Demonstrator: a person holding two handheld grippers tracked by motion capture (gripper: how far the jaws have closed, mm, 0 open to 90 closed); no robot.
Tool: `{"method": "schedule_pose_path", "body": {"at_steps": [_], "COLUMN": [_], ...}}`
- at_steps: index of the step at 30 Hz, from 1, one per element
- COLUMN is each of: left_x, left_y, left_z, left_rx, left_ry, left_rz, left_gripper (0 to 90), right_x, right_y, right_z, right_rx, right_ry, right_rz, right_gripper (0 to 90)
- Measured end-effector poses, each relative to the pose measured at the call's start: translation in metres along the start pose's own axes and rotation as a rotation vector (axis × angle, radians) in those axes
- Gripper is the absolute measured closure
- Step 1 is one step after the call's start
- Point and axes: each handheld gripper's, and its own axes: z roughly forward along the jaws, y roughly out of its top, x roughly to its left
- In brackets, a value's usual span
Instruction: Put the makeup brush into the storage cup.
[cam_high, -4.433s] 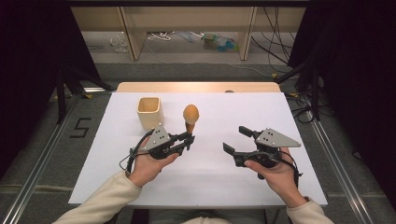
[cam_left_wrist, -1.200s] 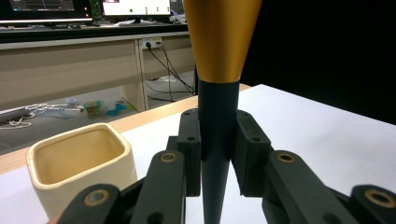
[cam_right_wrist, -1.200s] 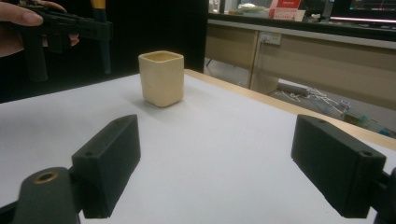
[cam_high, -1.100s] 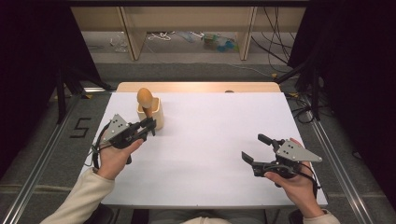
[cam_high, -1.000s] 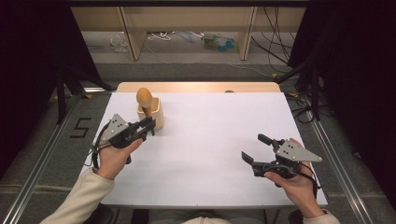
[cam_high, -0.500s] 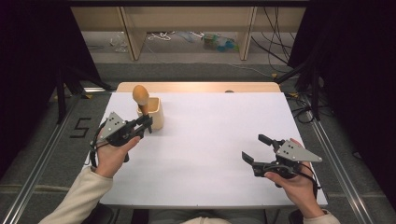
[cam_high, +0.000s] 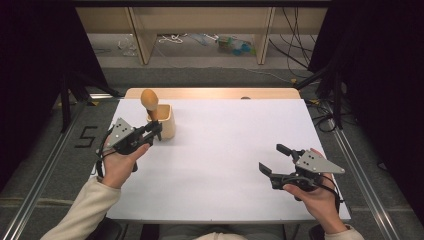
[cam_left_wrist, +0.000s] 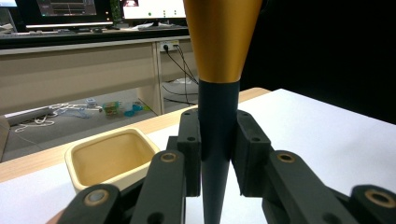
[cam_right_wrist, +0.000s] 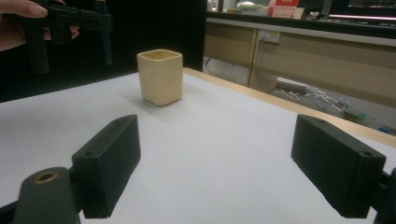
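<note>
Left gripper view — spoon (cam_left_wrist: 219, 93) upright, bowl up.

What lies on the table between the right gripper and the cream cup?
Nothing: in the right gripper view, bare white table runs from the open right gripper to the cream cup. The high view agrees.

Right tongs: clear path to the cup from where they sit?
Probably yes. The right tongs are open and empty, with bare white table between them and the cup. But the left tongs hold a spoon right beside it, crowding that side.
</note>
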Motion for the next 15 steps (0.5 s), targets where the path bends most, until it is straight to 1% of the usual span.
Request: {"method": "schedule_pose_path", "body": {"at_steps": [3, 4, 7, 9, 10, 12, 15], "left_x": [0.0008, 0.0009, 0.002, 0.003, 0.0028, 0.0036, 0.0047], "left_y": [0.0005, 0.0009, 0.0014, 0.002, 0.0021, 0.0026, 0.0033], "left_z": [0.0006, 0.0013, 0.0021, 0.0023, 0.0028, 0.0034, 0.0042], "left_rx": [0.001, -0.002, -0.001, 0.002, 0.002, 0.002, 0.002], "left_ry": [0.001, 0.004, 0.008, 0.01, 0.01, 0.012, 0.015], "left_rz": [0.005, -0.004, -0.004, 0.005, -0.003, 0.005, 0.005], "left_gripper": [74.7, 74.7, 74.7, 74.7, 74.7, 74.7, 74.7], "right_x": [0.0001, -0.0015, -0.0016, -0.0014, -0.0012, -0.0011, -0.0009], "right_y": [-0.0002, -0.0002, -0.001, -0.0007, -0.0007, -0.0008, -0.0008], "right_z": [0.0002, 0.001, 0.0028, 0.0024, 0.0024, 0.0026, 0.0023], "right_rx": [0.0, -0.015, -0.033, -0.026, -0.025, -0.024, -0.016], "right_ry": [-0.001, -0.006, -0.002, -0.003, -0.002, -0.004, -0.011], "right_rz": [0.001, -0.022, -0.017, -0.018, -0.016, -0.016, -0.016], "right_gripper": [16.7, 16.7, 16.7, 16.8, 16.7, 16.7, 16.7]}}
